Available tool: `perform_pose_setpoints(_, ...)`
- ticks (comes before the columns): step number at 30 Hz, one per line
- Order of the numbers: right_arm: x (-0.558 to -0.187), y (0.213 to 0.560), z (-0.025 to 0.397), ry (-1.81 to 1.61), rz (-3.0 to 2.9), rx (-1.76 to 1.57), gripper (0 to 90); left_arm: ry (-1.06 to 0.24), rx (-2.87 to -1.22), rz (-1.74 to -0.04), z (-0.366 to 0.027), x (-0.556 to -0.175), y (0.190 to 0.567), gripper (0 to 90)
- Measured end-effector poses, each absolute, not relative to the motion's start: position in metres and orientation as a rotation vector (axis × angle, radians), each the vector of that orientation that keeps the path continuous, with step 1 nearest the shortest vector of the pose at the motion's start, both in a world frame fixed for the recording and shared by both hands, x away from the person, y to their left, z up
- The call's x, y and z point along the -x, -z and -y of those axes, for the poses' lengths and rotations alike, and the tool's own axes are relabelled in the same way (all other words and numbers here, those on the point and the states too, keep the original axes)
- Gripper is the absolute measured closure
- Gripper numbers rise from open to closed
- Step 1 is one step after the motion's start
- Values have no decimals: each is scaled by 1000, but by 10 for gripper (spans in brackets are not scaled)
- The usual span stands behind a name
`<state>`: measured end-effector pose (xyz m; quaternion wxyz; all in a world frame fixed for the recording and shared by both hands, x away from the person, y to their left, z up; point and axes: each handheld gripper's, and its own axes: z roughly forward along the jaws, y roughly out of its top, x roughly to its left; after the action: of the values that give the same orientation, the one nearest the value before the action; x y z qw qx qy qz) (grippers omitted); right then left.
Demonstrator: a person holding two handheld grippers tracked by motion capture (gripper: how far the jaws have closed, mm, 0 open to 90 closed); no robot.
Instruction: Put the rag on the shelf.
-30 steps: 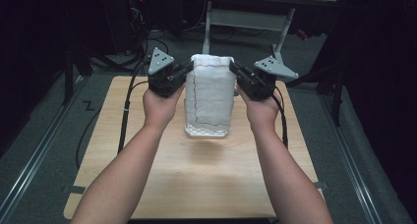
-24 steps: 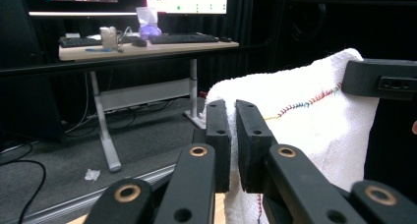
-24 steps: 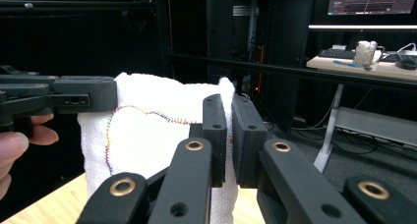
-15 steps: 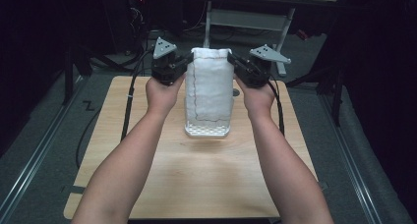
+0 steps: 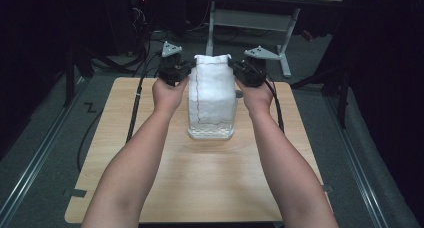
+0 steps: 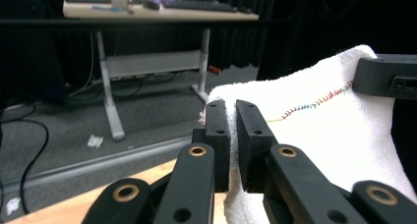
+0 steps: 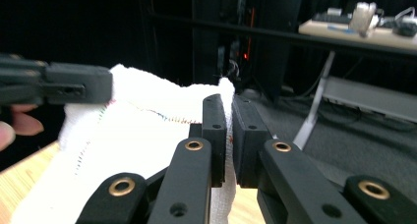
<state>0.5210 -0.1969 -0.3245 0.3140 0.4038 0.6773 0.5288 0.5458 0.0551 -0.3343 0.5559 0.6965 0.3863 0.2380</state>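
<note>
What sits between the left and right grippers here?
In the high view, the white towel spans the gap, its top corners pinched by the left gripper and the right gripper. Its lower part hangs in a clear container on the table.

Both tools, the left tool [image 5: 186,69] and the right tool [image 5: 238,68], rose and moved away from the person, drawing the white terry towel [image 5: 212,90] taller above the clear plastic container [image 5: 210,130]; the forearms stretched farther forward.
</note>
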Motion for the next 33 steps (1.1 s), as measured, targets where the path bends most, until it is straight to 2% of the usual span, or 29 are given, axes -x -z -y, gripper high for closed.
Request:
perform_pose_setpoints(8, -538, 348, 198, -1327, -1888, -1115, 858, -508, -1733, -956, -53, -558, 354, 846)
perform_pose_setpoints(12, -543, 357, 197, -1266, -1908, -1135, 853, -442, -1772, -999, -50, -565, 365, 839)
perform_pose_setpoints(17, -548, 368, 194, -1192, -1940, -1155, 842, -448, -1818, -1015, -47, -567, 374, 820)
perform_pose_setpoints(18, -549, 369, 194, -1193, -1941, -1162, 828, -447, -1816, -1013, -47, -568, 375, 801)
perform_pose_setpoints(19, -549, 371, 194, -1188, -1932, -1171, 767, -444, -1804, -1008, -48, -567, 374, 737)
perform_pose_setpoints(20, -549, 371, 194, -1188, -1932, -1171, 767, -441, -1787, -1008, -49, -567, 373, 737)
perform_pose_setpoints(24, -549, 369, 194, -1194, -1914, -1162, 707, -457, -1747, -982, -50, -563, 367, 642)
perform_pose_setpoints(33, -541, 366, 188, -1215, -1939, -1121, 662, -484, -1729, -978, -60, -552, 363, 592)
